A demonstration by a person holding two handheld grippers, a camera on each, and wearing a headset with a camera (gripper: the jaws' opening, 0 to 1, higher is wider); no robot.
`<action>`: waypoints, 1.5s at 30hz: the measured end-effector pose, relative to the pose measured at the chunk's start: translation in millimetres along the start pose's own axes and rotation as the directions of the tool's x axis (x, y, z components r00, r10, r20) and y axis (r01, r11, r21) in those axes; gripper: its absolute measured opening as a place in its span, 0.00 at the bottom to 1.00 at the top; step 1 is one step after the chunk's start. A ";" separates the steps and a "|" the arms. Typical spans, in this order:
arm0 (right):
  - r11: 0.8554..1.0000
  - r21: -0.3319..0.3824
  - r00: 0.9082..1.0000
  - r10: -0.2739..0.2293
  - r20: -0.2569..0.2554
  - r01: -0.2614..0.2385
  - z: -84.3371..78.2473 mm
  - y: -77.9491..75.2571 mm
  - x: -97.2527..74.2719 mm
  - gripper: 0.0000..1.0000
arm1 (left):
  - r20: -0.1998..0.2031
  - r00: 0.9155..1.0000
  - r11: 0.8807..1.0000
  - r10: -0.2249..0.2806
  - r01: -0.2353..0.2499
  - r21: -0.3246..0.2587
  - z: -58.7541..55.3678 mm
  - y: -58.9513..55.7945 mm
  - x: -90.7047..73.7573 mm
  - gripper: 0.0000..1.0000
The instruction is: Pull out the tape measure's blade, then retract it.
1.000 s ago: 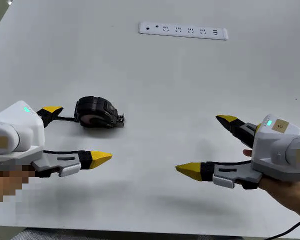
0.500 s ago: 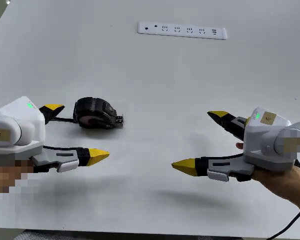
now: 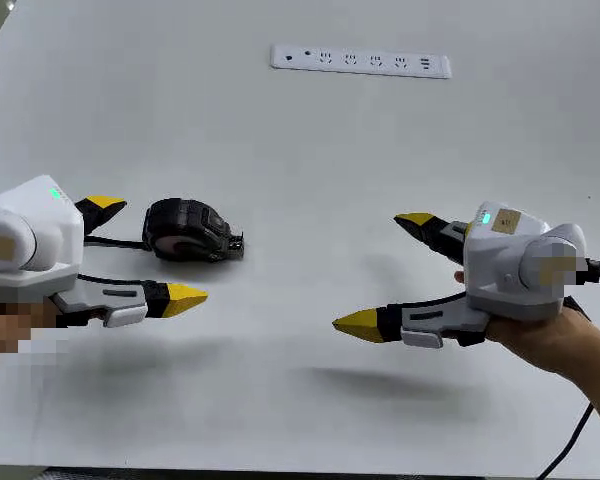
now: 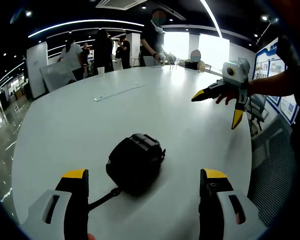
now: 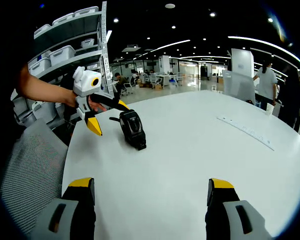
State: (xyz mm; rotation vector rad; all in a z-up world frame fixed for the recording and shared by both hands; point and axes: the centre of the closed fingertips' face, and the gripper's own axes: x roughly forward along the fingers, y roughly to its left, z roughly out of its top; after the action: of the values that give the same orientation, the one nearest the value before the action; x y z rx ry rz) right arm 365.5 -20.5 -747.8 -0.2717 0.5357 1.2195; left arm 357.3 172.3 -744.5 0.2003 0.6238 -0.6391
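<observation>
A black tape measure [image 3: 188,230] lies on the white table [image 3: 310,150], left of centre, its blade tip facing right and a black strap trailing left. My left gripper [image 3: 145,248] stands open around its left side, apart from it; in the left gripper view the tape measure [image 4: 135,161] sits just ahead between the yellow-tipped fingers [image 4: 76,176]. My right gripper [image 3: 387,270] is open at the right, well away from the tape measure [image 5: 132,128], which lies far ahead in the right gripper view beside the left gripper [image 5: 105,115].
A white power strip [image 3: 360,61] lies flat near the table's far edge. A black cable [image 3: 575,440] hangs from the right gripper at the lower right. People stand beyond the table [image 4: 110,47], and shelving with bins [image 5: 65,55] stands to one side.
My right gripper has moved left and a little forward over the table. The left gripper has drifted slightly left. The tape measure lies where it was.
</observation>
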 end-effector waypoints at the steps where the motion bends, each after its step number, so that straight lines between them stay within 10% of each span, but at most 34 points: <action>1: 1.000 -0.004 1.000 0.005 -0.002 -0.005 0.9 0.1 1.5 0.94 | -0.006 1.000 1.000 -0.005 0.005 0.009 -0.2 1.1 0.6 0.88; 45: 0.944 -0.241 0.974 0.211 -0.086 -0.226 21.9 6.0 75.0 0.68 | -0.142 0.979 0.968 -0.145 0.170 0.186 -2.2 23.0 13.5 0.50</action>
State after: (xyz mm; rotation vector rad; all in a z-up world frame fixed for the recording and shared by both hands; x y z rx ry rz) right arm 383.3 53.0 -768.3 -0.4727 0.4718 1.5018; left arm 378.8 184.6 -754.6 0.3814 0.7038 -0.8481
